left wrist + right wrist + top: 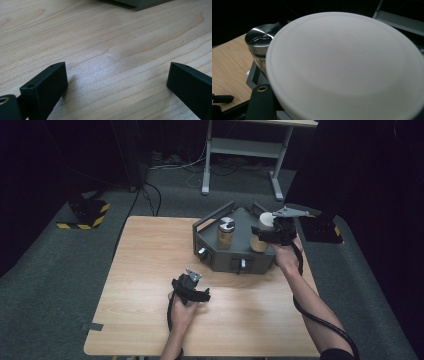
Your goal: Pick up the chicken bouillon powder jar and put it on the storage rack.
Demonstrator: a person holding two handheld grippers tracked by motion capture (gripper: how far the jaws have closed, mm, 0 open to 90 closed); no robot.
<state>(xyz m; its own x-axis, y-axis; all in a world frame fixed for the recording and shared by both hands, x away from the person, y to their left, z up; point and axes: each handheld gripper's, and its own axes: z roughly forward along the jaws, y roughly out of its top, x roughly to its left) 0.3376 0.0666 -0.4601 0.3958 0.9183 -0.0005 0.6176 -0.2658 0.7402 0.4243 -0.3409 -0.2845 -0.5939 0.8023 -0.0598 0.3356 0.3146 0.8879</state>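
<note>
White-lidded jar (262, 234) — clamped in right gripper (270, 234); embossed lid (347, 62) writing unreadable.

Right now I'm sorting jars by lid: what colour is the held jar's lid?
White lid, clearest in the right gripper view.

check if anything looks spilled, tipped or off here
Nothing stands out. The steel-lidded jar stands upright on the grey box, the right gripper holds the white-lidded jar upright, and the table shows no spill.
</note>
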